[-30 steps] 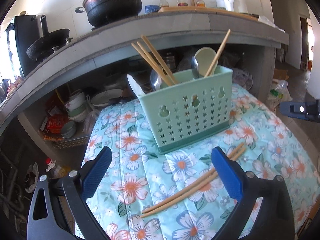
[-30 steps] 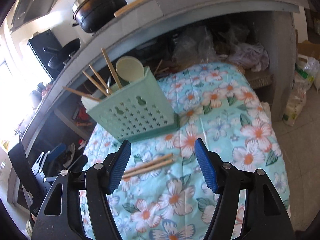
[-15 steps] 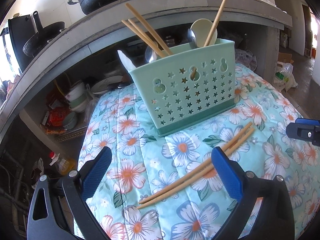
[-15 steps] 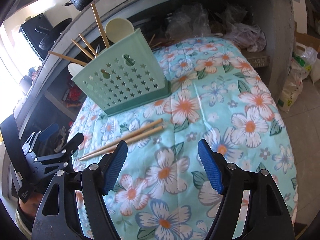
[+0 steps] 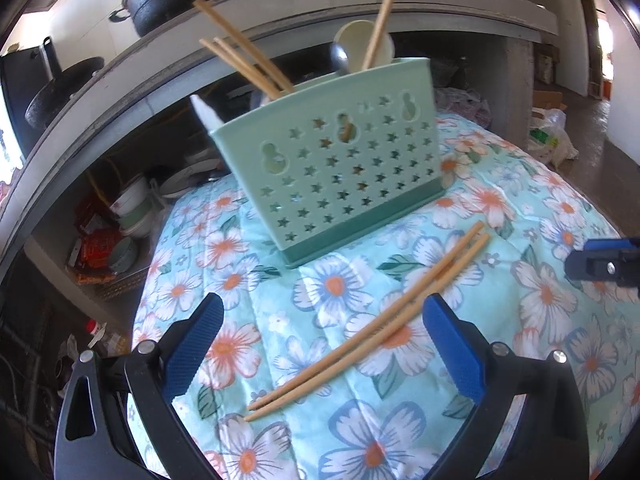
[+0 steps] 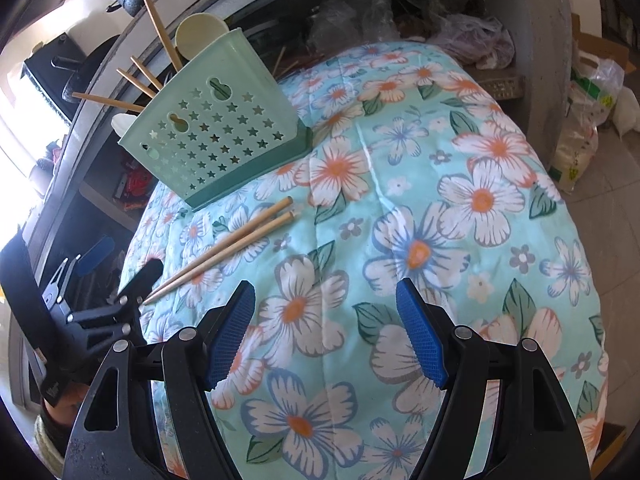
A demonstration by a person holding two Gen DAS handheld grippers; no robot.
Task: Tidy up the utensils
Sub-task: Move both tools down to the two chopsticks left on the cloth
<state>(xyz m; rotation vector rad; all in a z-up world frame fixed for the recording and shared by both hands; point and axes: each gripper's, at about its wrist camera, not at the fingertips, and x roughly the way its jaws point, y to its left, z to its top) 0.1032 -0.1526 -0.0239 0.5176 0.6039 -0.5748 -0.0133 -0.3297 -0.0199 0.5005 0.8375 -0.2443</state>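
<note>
My left gripper point(image 5: 320, 344) is spread wide, empty, with the pair of loose chopsticks point(image 5: 372, 320) lying between its fingers on the floral cloth point(image 6: 460, 200). My right gripper point(image 6: 326, 336) gapes too, holding nothing. Just beyond the chopsticks stands the green utensil caddy point(image 5: 332, 160).

Mint-green caddy point(image 5: 340, 168) showing star cutouts, darker green base. Chopsticks point(image 5: 372, 320) showing pale tan. Cloth point(image 6: 440, 200) showing aqua ground, white-orange flowers. Pads point(image 6: 420, 344) showing blue.
</note>
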